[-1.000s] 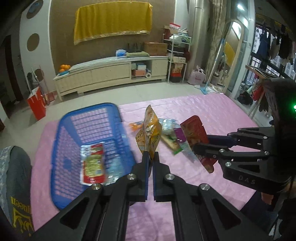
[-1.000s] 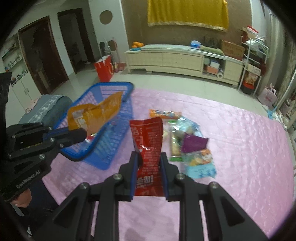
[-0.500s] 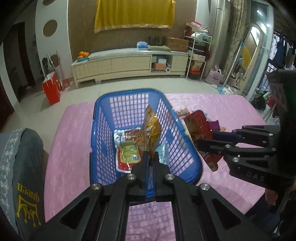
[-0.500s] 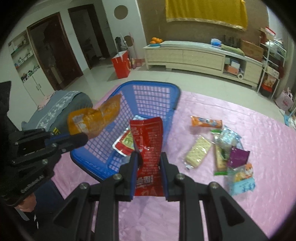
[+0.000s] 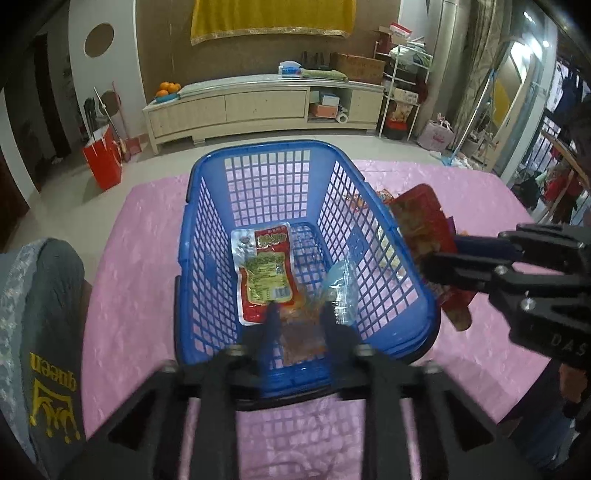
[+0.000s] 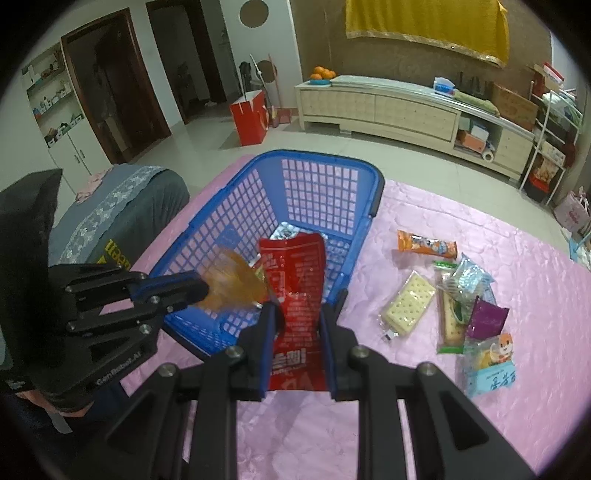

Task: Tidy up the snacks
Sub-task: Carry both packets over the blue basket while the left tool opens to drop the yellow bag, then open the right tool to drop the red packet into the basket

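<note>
A: Why is the left claw (image 5: 295,314) parked over the blue basket (image 5: 402,258)?

B: It's dropping its snack in. Its jaws have just been opening, and the orange packet (image 5: 301,332) sits blurred between them over the basket's near end. I'd judge it's no longer pinched, so it's on its way down to join the red and green packet (image 5: 266,273) lying on the basket floor.

A: And the right claw (image 6: 297,317)?

B: Clamped on the red packet (image 6: 295,273), held upright at the basket's right rim. In the left wrist view that's around three o'clock. It looks queued for its turn, kept off to the side so the two claws don't crowd one opening.

A: What's left to sort?

B: A loose group on the pink quilted cover (image 6: 517,266), at three o'clock of the basket in the right wrist view: an orange bar (image 6: 426,245), a cracker pack (image 6: 406,302), a purple pouch (image 6: 485,319), a light blue bag (image 6: 491,365) and a couple of others. They're well apart from the basket.

A: The cover?

B: It looks soft and padded, so flat packets may need pinching by an edge.

A: And the room?

B: A living room with a tiled floor. There's a long pale cabinet (image 5: 258,103) at twelve o'clock with oranges (image 5: 168,88) on it, a yellow cloth (image 5: 269,16) hanging above and a red paper bag (image 5: 103,162) on the floor at ten.
</note>
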A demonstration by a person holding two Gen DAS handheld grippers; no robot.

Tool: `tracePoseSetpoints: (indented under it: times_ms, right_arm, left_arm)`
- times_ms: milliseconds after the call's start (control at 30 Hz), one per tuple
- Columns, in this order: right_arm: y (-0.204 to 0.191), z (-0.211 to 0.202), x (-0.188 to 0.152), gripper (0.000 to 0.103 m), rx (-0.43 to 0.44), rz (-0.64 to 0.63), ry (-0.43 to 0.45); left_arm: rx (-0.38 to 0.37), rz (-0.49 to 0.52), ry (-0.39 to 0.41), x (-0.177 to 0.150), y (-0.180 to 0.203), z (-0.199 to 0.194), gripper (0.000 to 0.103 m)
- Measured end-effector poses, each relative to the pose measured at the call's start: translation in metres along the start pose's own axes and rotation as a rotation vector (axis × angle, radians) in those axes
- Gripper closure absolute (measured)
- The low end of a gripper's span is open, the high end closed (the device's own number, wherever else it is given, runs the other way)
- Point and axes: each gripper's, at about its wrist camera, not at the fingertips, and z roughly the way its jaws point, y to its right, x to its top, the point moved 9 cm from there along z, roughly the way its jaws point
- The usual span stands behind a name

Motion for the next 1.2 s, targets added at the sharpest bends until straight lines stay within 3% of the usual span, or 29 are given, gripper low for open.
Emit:
tracePoseSetpoints:
  times_ms: [100, 167, 367, 600, 833, 1167, 1200]
  right_arm:
    - [0.0, -0.004, 0.0, 0.076, 0.004, -0.002, 0.006]
    - [0.0, -0.007, 0.0, 0.076, 0.01, 0.003, 0.008]
    - [-0.011, -0.015, 0.012, 0.076, 0.033, -0.024, 0.028]
    - [-0.035, -0.001, 0.027, 0.076, 0.075, -0.053, 0.015]
    - [-0.058, 0.036, 0.029, 0.076, 0.11, -0.065, -0.07]
    - [-0.08, 0.076, 0.025, 0.076, 0.078, -0.128, -0.157]
    - [-0.082, 0.078, 0.024, 0.072, 0.085, -0.135, -0.162]
  left_arm:
    - [0.005, 0.014, 0.018, 0.0, 0.004, -0.012, 0.06]
    - [0.012, 0.011, 0.033, 0.002, 0.004, -0.02, 0.044]
    - [0.068, 0.01, 0.087, 0.01, -0.008, -0.051, 0.035]
    - [0.117, -0.029, 0.101, 0.012, -0.036, -0.062, 0.031]
    - [0.14, -0.101, 0.06, 0.0, -0.068, -0.046, 0.031]
    - [0.141, -0.151, 0.039, -0.011, -0.089, -0.036, 0.031]
    - [0.141, -0.151, 0.037, -0.012, -0.089, -0.036, 0.031]
